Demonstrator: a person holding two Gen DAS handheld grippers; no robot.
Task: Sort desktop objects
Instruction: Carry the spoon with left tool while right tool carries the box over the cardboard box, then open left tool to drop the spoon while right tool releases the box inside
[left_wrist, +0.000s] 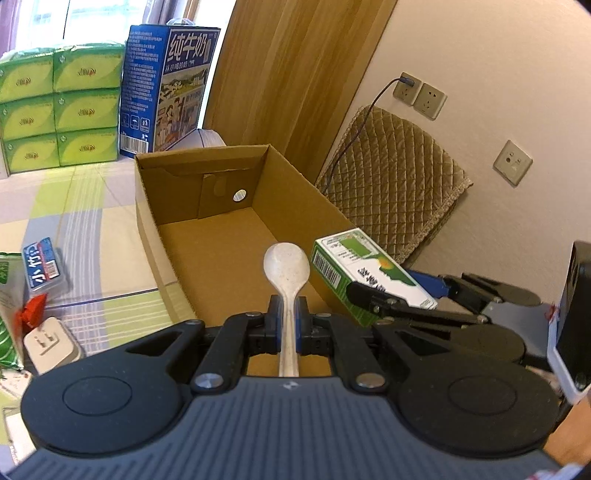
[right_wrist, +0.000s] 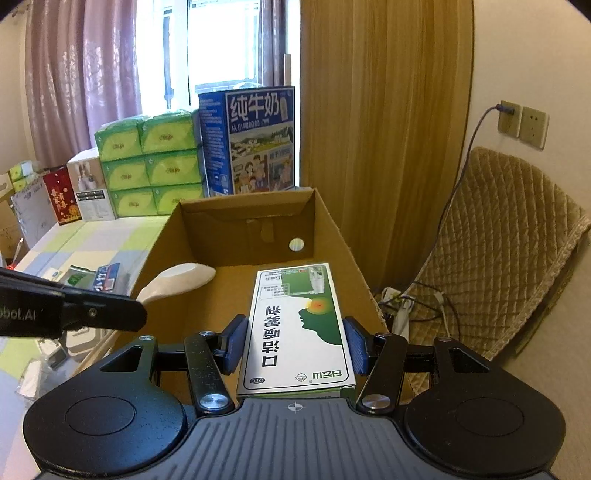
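1. Nearest each camera, both grippers are loaded. The left gripper (left_wrist: 287, 325) is clamped on the handle of a spoon (left_wrist: 287, 264); the right gripper (right_wrist: 293, 345) is clamped across the sides of a medicine box (right_wrist: 295, 325).
2. Both loads hang above the near end of an open cardboard box (left_wrist: 147, 206). The spoon points forward with its bowl over the carton floor; the medicine box sits just beside it on the right, over the near right wall.
3. Spoon: pale, off-white, faintly speckled, with a smooth oval bowl and a thin handle. Medicine box: white and green, flat and rectangular, printed face up, with a barcode on one long side.
4. Progress, as a judgement: the visible floor of the cardboard box is bare, so sorting appears to be at an early stage. Neither load is released yet.
5. Remaining items lie to the left on the checked tablecloth (left_wrist: 92, 206): a small blue-labelled case (left_wrist: 44, 267), a white charger plug (left_wrist: 50, 345) and a green packet (left_wrist: 9, 314) at the frame edge.
6. Beyond the cardboard box stand stacked green tissue packs (right_wrist: 151, 166) and a tall blue milk carton (right_wrist: 255, 144), in front of the curtains; these appear to be background stock.
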